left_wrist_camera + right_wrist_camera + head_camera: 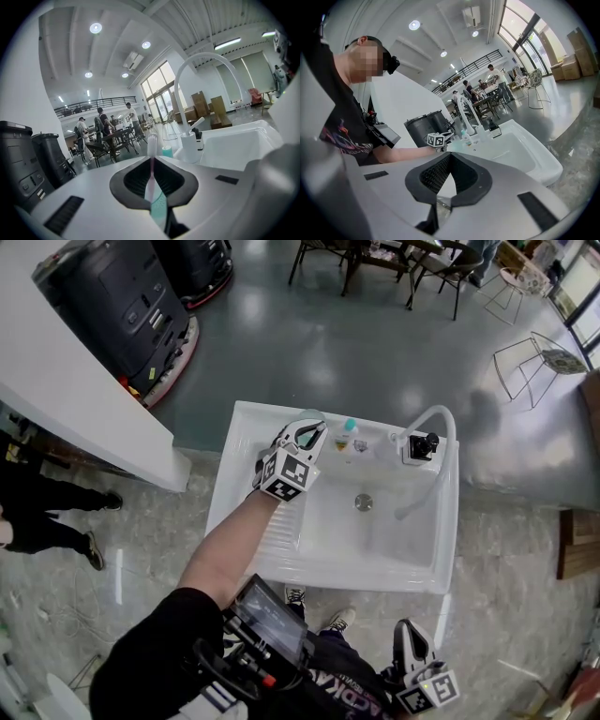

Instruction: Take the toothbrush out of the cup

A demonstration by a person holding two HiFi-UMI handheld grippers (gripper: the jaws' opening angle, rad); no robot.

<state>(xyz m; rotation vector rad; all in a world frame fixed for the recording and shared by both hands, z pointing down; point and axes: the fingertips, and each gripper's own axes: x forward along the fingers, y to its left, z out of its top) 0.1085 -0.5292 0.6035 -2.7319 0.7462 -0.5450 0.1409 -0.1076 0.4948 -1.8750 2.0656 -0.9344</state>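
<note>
In the left gripper view a slim pink-and-white toothbrush (pixel 152 161) stands upright between the jaws of my left gripper (pixel 153 187), which is shut on its handle. A pale teal cup (pixel 160 206) shows just below the grip; the brush's lower end is hidden. In the head view the left gripper (pixel 309 431) is at the back left corner of the white sink (pixel 281 540). My right gripper (pixel 411 634) hangs low near my body, away from the sink. Its jaws (pixel 440 202) meet with nothing between them.
A small bottle with a teal cap (pixel 349 433) and a white dispenser (pixel 419 447) stand on the sink's back ledge beside the curved white faucet (pixel 436 416). A white counter with black machines (pixel 122 296) lies to the left. Chairs and tables stand far behind.
</note>
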